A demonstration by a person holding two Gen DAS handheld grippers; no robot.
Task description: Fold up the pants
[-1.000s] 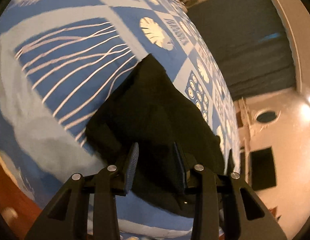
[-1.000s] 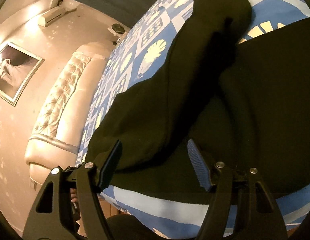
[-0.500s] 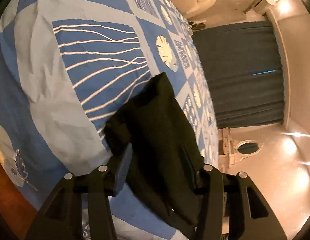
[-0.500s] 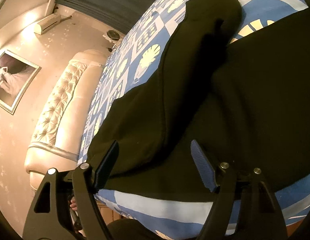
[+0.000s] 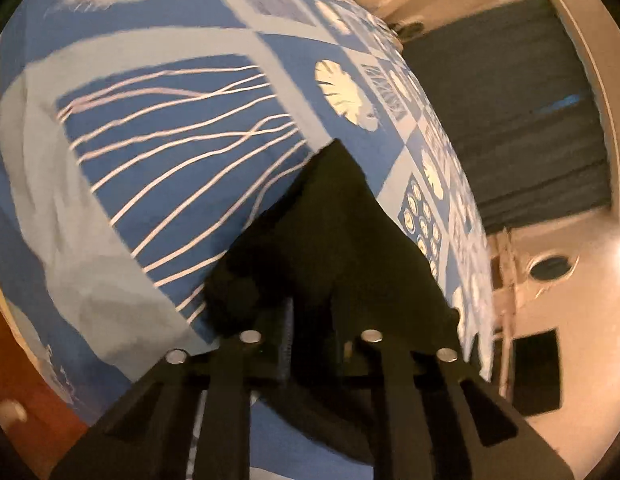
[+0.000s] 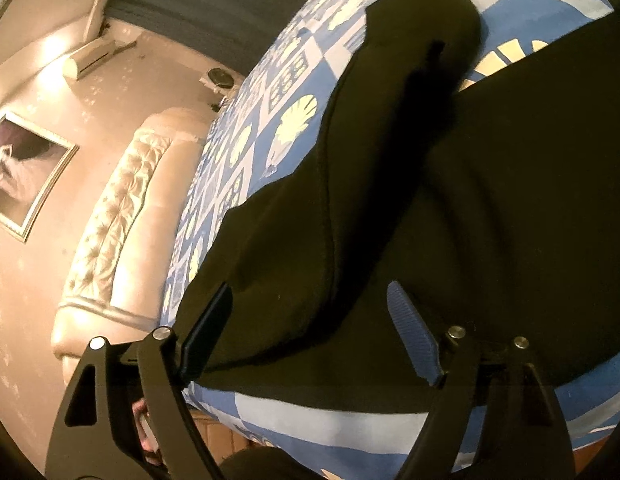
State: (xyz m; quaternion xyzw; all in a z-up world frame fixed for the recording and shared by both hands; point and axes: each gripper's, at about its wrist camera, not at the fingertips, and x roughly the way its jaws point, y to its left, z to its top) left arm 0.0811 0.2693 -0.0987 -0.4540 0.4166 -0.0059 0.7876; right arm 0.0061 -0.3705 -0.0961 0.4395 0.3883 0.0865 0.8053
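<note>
- pants [image 6: 450, 208]: black, lying on the bedspread [image 6: 293, 80]; in the right wrist view they fill the area ahead of and between the fingers, one leg running up and away to a rounded end near the top of frame
- long seam runs down that leg, ending just ahead of the left-hand finger
- second broad panel of the pants spreads off to the right of the right-hand finger, wrinkled, out past the frame edge
- near hem edge of the pants sits just ahead of the fingertips, a strip of bedspread showing below it
- left wrist view: pants [image 5: 342, 248] come to a point ahead of the fingers and widen toward them; bunched fold just ahead of the left-hand finger
- left gripper [image 5: 310, 320]: fingers drawn narrow, black fabric filling the gap between them, pads pressed into the cloth; reads as clamped on the pants
- right gripper [image 6: 314, 320]: fingers spread wide, straddling the pants; blue ribbed pad [image 6: 414, 340] visible on the right-hand finger; nothing pinched, cannot tell if tips touch the cloth
- bedspread [image 5: 169, 128]: blue/white patchwork, shell prints and a panel of wavy white lines left of and beyond the left gripper's fingers
- tufted cream headboard [image 6: 109, 216] left of the right gripper's fingers, off the bed edge
- framed picture [image 6: 21, 176] on the wall, further left
- dark curtain [image 5: 510, 120] beyond and right of the left gripper's fingers
- left wrist view is motion-blurred, fine detail unreliable
</note>
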